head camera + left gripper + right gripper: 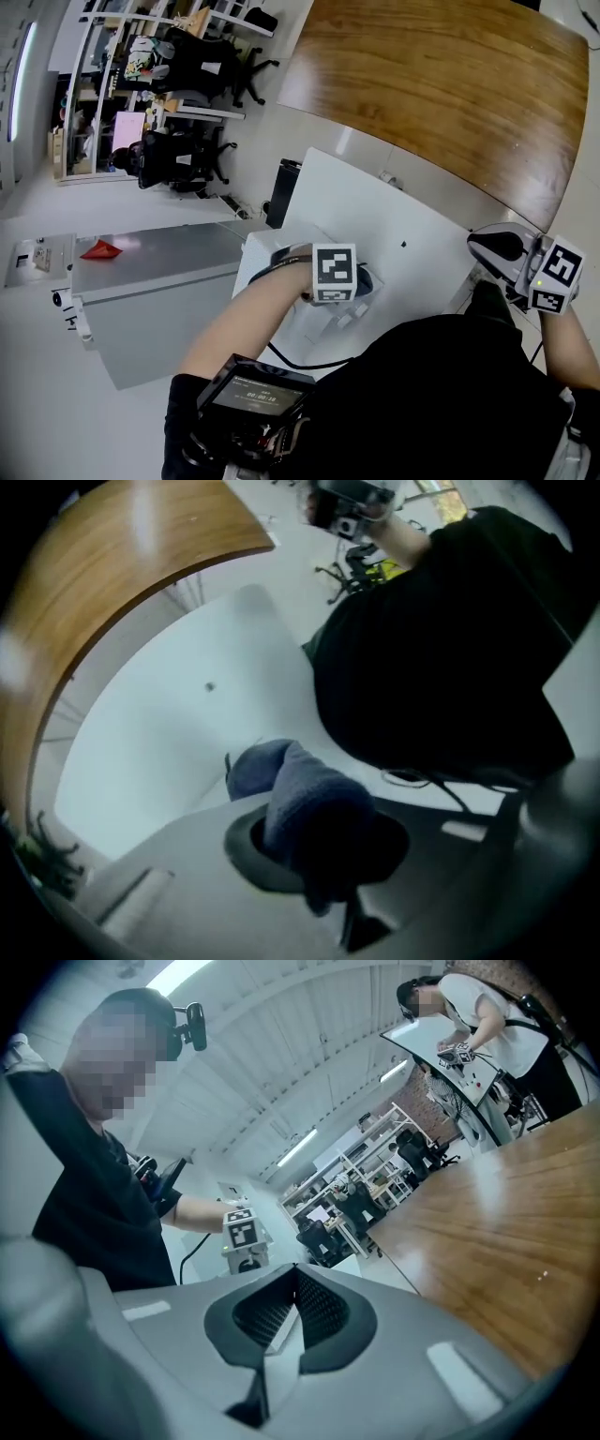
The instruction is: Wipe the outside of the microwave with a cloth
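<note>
The left gripper (345, 284) has its jaws closed on a bunched blue cloth (364, 280), and the wad sticks out past the tips. It is pressed down on the flat white top of the microwave (394, 211), at the near left part of that top. In the left gripper view the cloth (302, 803) fills the gap between the jaws and touches the white panel (178, 752) just beyond them.

The right gripper (497, 248) hangs off the right edge of the microwave, apart from it. Its own view shows the jaws brought together at the tips with nothing between them, pointing across a wooden table (506, 1241) toward the room.

The wipe looks under way on the top panel. No streak, damp mark or dirt shows, so I cannot tell how much of the top has been covered. The wide far and right part of the top probably remains, and the sides and door, which no view shows, would come after that. The free gripper could steady the box if the cloth drags
</note>
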### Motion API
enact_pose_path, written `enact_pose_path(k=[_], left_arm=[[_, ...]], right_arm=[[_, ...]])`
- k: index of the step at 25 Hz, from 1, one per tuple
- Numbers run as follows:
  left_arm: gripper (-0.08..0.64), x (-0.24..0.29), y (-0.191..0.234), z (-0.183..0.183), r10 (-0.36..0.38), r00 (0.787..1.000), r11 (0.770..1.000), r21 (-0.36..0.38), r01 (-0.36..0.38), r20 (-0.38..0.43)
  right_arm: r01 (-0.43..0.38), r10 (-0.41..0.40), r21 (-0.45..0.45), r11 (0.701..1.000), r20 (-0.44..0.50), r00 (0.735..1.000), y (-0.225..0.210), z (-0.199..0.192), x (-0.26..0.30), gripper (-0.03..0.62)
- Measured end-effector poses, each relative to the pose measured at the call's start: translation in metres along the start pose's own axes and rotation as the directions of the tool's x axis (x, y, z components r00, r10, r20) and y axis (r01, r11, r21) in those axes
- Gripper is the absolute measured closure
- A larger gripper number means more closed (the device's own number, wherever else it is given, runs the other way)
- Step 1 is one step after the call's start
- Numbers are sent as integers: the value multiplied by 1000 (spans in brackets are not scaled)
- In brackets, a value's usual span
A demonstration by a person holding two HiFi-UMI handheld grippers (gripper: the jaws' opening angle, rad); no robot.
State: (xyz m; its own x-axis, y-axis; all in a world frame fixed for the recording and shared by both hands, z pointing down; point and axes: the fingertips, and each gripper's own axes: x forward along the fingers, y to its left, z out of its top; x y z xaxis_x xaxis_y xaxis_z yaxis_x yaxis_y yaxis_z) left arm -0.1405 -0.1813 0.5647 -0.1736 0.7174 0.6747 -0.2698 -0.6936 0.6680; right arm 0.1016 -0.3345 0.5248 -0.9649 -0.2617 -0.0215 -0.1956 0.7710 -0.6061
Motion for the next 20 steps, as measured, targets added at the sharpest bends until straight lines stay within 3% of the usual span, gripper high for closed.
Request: enact_pose_path(k=[3,5,7,8,10,11,13,14,15,17,20], left_arm=[[509,12,-37,29,-25,1000,991,132,27,-18],[509,3,-26,26,-4,1000,994,112,4,8],[508,-27,13,1,89,994,996,-2,-89,56],[508,-49,38,-21,166,984,984,-79,-161,58],[508,-88,87,-77,303,953,927,-235,-294,1],[508,-98,105,-108,334,942,894,-302,-330,-42],[508,-100,128,-157,330,938,846,-407,-344,-107],[508,-94,133,-172,311,943,834,-442,-329,-115],[508,-87,133,-177,292,951,831,-465,-305,-103],[508,-75,125,-167,260,964,845,-469,-257,-60],[508,-64,86,-126,181,983,907,-383,-178,-29]], right_arm=[[-13,13,-15,1000,14,1000,8,7,0,588],[-13,13,-19,1000,20,1000,11,8,-1,588],[-11,11,-16,1000,20,1000,10,5,-2,588],[-9,9,-12,1000,18,1000,10,3,-3,588],[-3,3,1,1000,11,1000,7,-3,-5,588],[1,-1,9,1000,8,1000,6,-6,-6,588],[5,-5,22,1000,4,1000,2,-12,-8,588],[6,-6,26,1000,3,1000,0,-13,-8,588],[5,-5,28,1000,3,1000,-2,-14,-9,588],[4,-4,31,1000,4,1000,-6,-14,-10,588],[5,-5,33,999,3,1000,-8,-10,-10,588]])
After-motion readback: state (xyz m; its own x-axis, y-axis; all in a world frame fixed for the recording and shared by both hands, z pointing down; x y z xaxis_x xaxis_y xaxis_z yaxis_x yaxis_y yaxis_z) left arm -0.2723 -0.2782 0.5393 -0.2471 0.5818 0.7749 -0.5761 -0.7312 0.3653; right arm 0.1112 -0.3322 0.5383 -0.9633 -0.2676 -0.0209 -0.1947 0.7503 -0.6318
